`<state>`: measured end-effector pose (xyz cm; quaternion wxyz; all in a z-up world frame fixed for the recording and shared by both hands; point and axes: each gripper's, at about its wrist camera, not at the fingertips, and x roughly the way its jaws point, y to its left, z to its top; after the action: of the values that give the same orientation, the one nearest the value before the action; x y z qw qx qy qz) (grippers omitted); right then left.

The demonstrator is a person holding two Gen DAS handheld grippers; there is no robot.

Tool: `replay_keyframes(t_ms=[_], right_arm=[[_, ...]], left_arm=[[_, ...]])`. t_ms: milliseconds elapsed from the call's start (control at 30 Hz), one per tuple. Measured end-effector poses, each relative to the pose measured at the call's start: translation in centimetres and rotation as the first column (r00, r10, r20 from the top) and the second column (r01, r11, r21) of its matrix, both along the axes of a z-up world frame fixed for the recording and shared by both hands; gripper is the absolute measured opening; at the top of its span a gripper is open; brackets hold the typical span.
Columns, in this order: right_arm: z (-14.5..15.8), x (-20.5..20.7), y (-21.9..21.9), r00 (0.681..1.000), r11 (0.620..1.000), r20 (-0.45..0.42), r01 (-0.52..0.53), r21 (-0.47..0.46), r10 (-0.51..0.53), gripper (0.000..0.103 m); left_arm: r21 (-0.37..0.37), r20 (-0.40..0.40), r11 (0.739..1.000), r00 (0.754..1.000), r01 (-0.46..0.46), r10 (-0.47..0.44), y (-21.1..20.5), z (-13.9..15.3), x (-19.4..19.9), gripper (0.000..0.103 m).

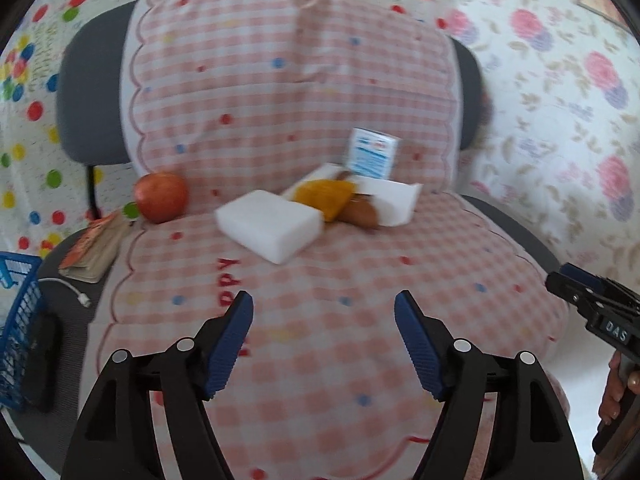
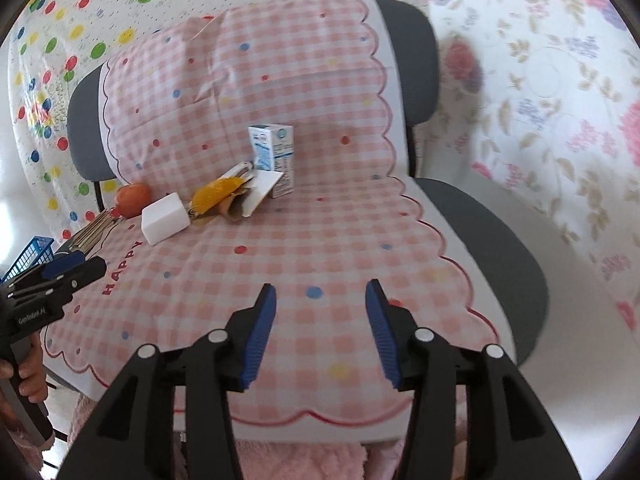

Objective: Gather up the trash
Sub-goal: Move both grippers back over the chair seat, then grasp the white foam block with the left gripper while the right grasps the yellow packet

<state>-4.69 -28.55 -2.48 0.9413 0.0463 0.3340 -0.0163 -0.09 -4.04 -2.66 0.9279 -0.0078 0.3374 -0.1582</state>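
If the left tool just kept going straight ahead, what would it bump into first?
Probably the white foam block: it lies on the checked cloth roughly ahead of the open left tool, nearer than the orange wrapper. Depth is hard to judge.

On the chair (image 1: 72, 92) there is one apple (image 1: 161, 197), one white foam block (image 1: 270, 230), one small carton (image 1: 373, 153) and one open white box (image 1: 394, 200). One book (image 1: 94, 248) lies at the seat edge. One blue basket (image 1: 18, 320) stands beside.

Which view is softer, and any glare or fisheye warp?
Left wrist view: motion blur smears the white block and carton; left claw stays sharp. Right wrist view: crisper on the carton, soft toward the rim. Both: bowed edges, dark corners, even light, no glare.
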Motion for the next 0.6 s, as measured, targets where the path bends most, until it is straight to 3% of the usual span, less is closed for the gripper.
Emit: replay_keyframes(t_ms=[200, 267, 433, 533, 600], right_arm=[[-0.3, 3.6, 0.3, 1.0, 1.0, -0.009, -0.028, 0.009, 0.029, 0.058], [-0.4, 5.0, 0.3, 0.999, 0.999, -0.01, -0.031, 0.007, 0.031, 0.059], [-0.6, 7.7, -0.3, 0.999, 0.999, -0.016, -0.034, 0.032, 0.034, 0.059], [-0.7, 8.5, -0.6, 0.999, 0.998, -0.015, -0.041, 0.047, 0.041, 0.059], [-0.8, 8.9, -0.6, 0.999, 0.998, -0.017, -0.047, 0.051, 0.048, 0.059]], left_arm=[[0.048, -0.054, 0.997, 0.996, -0.066, 0.068, 0.0, -0.5, 4.2, 0.079], [0.049, -0.068, 0.995, 0.993, -0.09, 0.094, -0.2, -0.9, 5.7, 0.085], [0.086, -0.104, 0.99, 0.987, -0.114, 0.123, -0.8, -2.3, 9.0, 0.085], [0.096, -0.14, 0.989, 0.983, -0.11, 0.123, -0.8, -3.3, 10.7, 0.081], [0.091, -0.158, 0.991, 0.981, -0.099, 0.112, -0.7, -3.8, 11.8, 0.072]])
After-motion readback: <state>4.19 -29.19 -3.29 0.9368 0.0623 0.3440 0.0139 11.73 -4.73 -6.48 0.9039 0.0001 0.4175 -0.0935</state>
